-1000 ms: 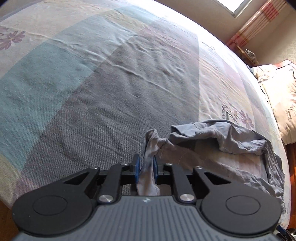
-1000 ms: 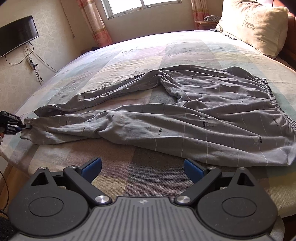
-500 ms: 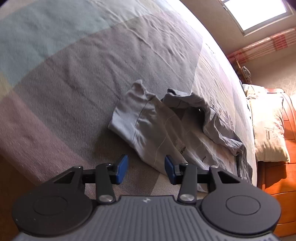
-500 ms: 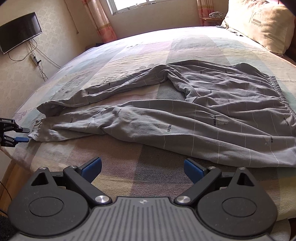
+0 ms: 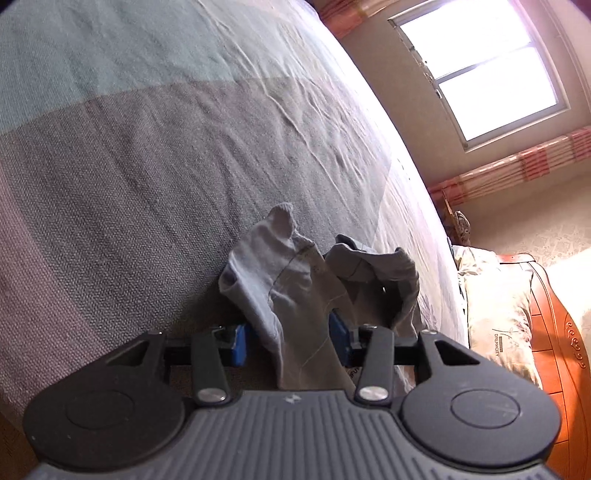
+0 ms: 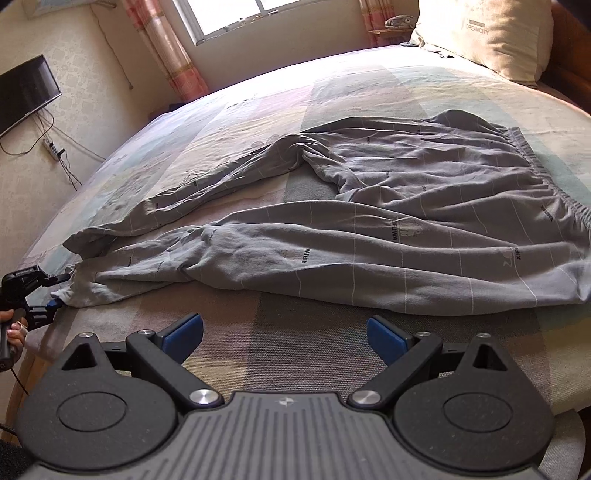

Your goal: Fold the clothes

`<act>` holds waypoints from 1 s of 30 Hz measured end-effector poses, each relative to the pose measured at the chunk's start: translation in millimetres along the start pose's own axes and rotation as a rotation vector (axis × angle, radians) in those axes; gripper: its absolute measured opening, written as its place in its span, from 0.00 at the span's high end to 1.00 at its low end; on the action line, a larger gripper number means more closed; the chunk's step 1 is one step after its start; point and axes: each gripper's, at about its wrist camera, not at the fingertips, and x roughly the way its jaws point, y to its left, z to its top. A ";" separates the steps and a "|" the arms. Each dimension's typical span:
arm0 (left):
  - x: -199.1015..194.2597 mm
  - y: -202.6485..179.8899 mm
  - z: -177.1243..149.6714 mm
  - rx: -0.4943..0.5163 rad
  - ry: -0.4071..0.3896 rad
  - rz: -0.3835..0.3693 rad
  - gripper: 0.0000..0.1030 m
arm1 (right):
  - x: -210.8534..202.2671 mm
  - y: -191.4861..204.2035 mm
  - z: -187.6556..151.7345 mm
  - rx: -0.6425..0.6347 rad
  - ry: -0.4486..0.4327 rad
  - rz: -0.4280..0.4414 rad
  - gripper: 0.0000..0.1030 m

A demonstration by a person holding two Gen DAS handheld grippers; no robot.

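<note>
While the grey trousers (image 6: 369, 229) lie spread unfolded across the bed (image 6: 332, 92), the left gripper (image 5: 291, 341) straddles a leg cuff (image 5: 273, 280), jaws apart, positioned to grip; the right gripper (image 6: 284, 332) hovers wide open near the edge.

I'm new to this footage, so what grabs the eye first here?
The grey trousers sprawl across the patchwork bedspread, waistband toward the pillow. At the bed's near corner, the left gripper straddles one leg cuff, while the right gripper hovers open.
</note>
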 end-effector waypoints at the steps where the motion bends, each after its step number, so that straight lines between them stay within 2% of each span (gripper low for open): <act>1: 0.2 -2.4 -1.9 0.022 -0.007 0.008 0.60 | -0.4 -7.1 -0.9 0.036 -0.001 0.003 0.05; 2: 0.6 -5.5 -3.7 0.047 -0.013 0.022 0.62 | -0.7 -13.9 -1.8 0.070 -0.002 0.004 0.05; 4: 2.1 -18.2 -6.5 0.132 -0.016 0.099 0.81 | -1.1 -26.2 -4.0 0.130 -0.003 0.002 0.05; 7: 0.9 -30.4 -6.1 0.164 0.001 0.165 0.91 | -3.3 -38.1 -6.7 0.177 -0.011 -0.010 0.05; 11: -18.0 -42.1 -0.9 0.182 -0.025 0.180 0.93 | -6.8 -53.5 -8.6 0.226 -0.024 -0.033 0.05; 17: -64.3 -73.1 18.0 0.226 -0.046 0.121 0.93 | -10.2 -73.3 -6.8 0.290 -0.042 -0.050 0.05; 22: -84.3 -94.4 36.0 0.263 -0.119 0.075 0.93 | -13.0 -88.8 -4.3 0.339 -0.062 -0.057 0.05; 24: -76.7 -91.1 43.3 0.270 -0.112 0.110 0.93 | -14.2 -94.9 -3.3 0.359 -0.070 -0.059 0.05; 27: -61.5 -76.5 43.2 0.253 -0.062 0.159 0.93 | -15.9 -104.2 -1.8 0.388 -0.081 -0.064 0.05; 30: -54.0 -63.8 37.1 0.248 -0.026 0.202 0.93 | -15.5 -99.4 -0.3 0.361 -0.078 -0.055 0.05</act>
